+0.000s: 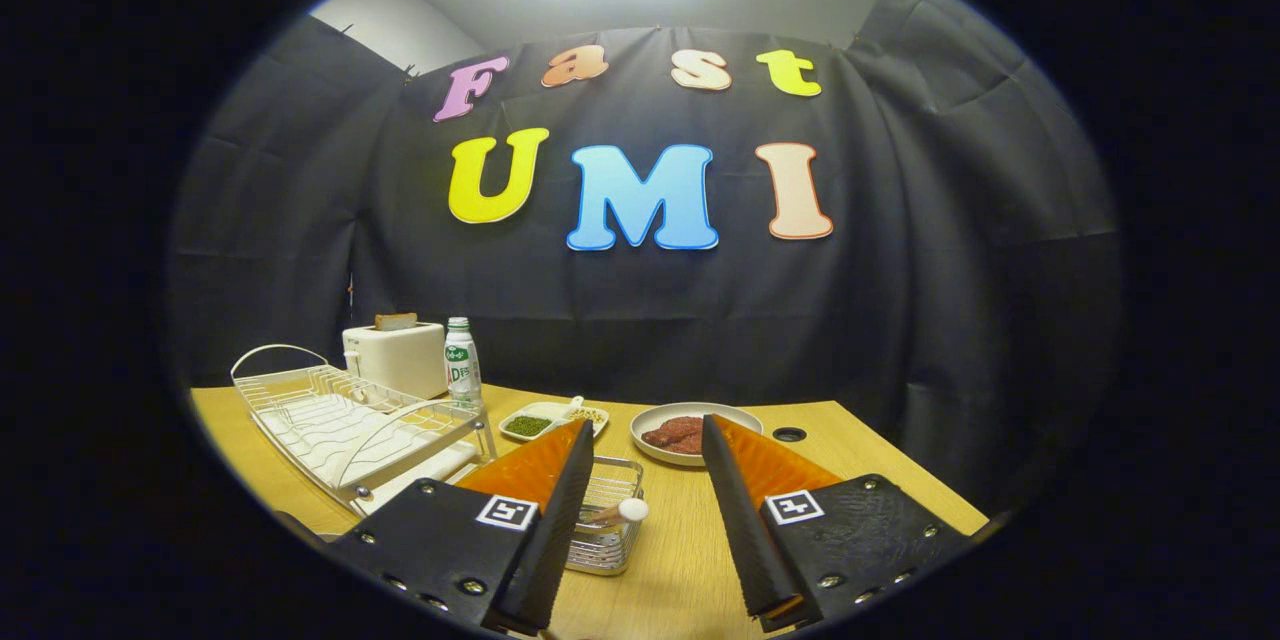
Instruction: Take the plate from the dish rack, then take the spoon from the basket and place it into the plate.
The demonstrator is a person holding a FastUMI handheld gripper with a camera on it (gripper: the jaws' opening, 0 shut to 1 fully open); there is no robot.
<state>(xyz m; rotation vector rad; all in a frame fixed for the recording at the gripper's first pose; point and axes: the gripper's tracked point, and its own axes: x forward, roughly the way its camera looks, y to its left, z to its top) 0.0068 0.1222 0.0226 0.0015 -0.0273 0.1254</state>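
Observation:
My gripper [646, 425] stands open above the wooden table [680, 560], with nothing between its fingers. A small wire basket [608, 540] sits on the table just below the left finger. In it lies the spoon [622, 512], its pale rounded end sticking out beside that finger. A round plate [740, 416] with a red-brown patch on it rests flat on the table just beyond the fingertips. The white wire dish rack [340, 425] stands to the left of the fingers, and I see no plate in it.
A white toaster [395, 357] and a bottle [461, 365] stand behind the rack near the wall. A small white tray [550, 417] with green bits lies left of the plate. A round hole [789, 434] is in the tabletop right of the plate.

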